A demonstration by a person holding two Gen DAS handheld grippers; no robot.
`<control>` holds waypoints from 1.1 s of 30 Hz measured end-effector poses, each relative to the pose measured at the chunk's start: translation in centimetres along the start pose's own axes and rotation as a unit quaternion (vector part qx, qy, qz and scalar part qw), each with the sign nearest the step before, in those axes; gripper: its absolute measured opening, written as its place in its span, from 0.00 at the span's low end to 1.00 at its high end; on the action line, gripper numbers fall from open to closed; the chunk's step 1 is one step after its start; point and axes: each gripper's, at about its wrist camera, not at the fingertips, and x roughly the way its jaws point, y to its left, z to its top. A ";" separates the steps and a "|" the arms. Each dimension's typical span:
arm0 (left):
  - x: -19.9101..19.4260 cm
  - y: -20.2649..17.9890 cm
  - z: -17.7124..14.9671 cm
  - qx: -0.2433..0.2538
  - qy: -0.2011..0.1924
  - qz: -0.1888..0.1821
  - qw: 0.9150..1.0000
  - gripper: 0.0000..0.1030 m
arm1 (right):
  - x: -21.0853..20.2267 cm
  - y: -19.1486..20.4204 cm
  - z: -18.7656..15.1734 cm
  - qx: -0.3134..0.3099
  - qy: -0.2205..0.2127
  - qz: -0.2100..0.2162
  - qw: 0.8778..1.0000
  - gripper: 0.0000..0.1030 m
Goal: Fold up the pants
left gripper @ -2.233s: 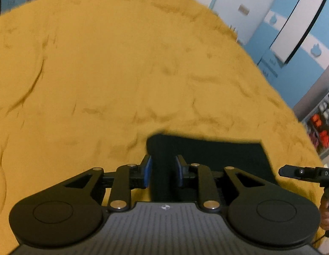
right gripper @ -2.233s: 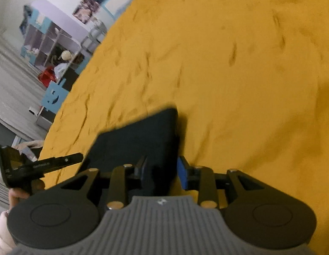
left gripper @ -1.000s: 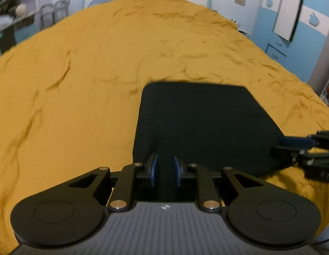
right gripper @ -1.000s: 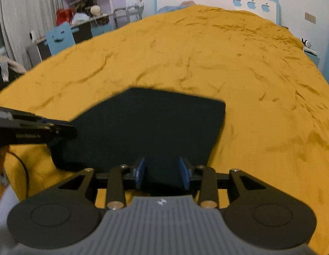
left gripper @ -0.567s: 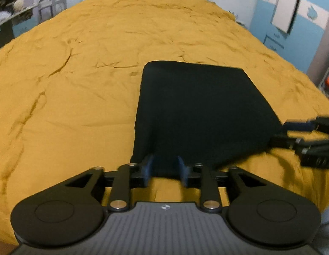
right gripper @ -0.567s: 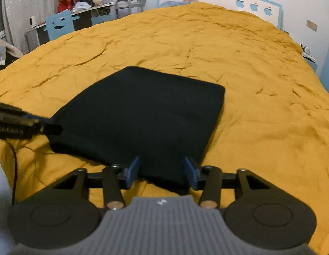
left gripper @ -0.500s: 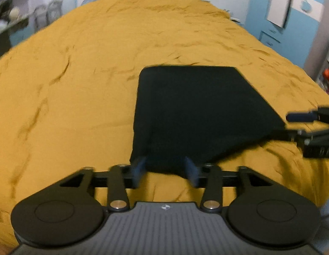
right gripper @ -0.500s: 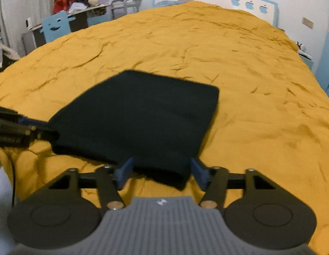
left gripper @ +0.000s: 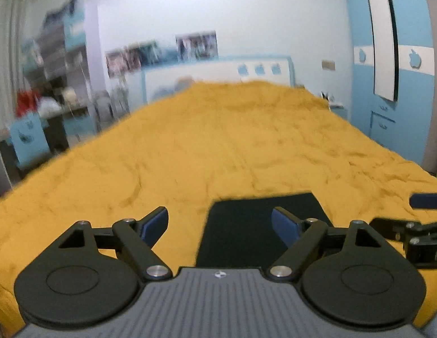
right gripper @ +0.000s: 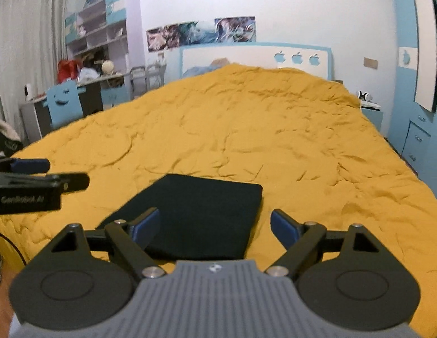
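Note:
The dark folded pants (right gripper: 201, 211) lie flat as a neat rectangle on the yellow bedspread (right gripper: 246, 129) near its front edge. They also show in the left wrist view (left gripper: 246, 231), low and right of centre. My left gripper (left gripper: 220, 225) is open and empty, drawn back above the pants' near left corner. My right gripper (right gripper: 215, 225) is open and empty, held back over the pants' near right edge. Each gripper shows at the side of the other's view.
The bed fills most of both views, with a white and blue headboard (right gripper: 255, 53) at the far end. A desk and shelves (right gripper: 86, 64) stand to the left, a blue wardrobe (right gripper: 415, 84) to the right.
Both grippers let go of the pants' near edge, opened wide and drew back and up. The pants now lie flat on the bed.

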 end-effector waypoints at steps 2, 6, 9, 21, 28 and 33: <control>-0.7 -0.7 0.0 0.001 -0.004 0.012 1.000 0.96 | -0.9 0.2 -0.5 0.008 -0.002 -0.004 1.000 0.79; 0.1 -0.5 -0.9 -0.040 0.049 0.003 0.998 0.96 | -1.7 0.7 -2.2 0.004 0.005 -0.013 1.000 0.79; 1.0 -0.3 -1.7 -0.064 0.085 -0.001 0.994 0.96 | -2.1 0.8 -3.3 0.010 0.012 -0.010 1.000 0.79; -0.4 -1.0 -4.9 -0.045 0.136 0.011 0.990 0.96 | -2.3 2.3 -5.7 -0.001 0.049 -0.013 0.999 0.79; -0.2 -1.5 -5.7 -0.043 0.152 0.014 0.987 0.96 | -1.7 2.0 -6.0 0.003 0.061 -0.013 0.998 0.79; -0.1 -1.7 -5.7 -0.039 0.152 0.014 0.988 0.96 | -1.4 1.8 -6.0 0.007 0.067 -0.012 0.998 0.79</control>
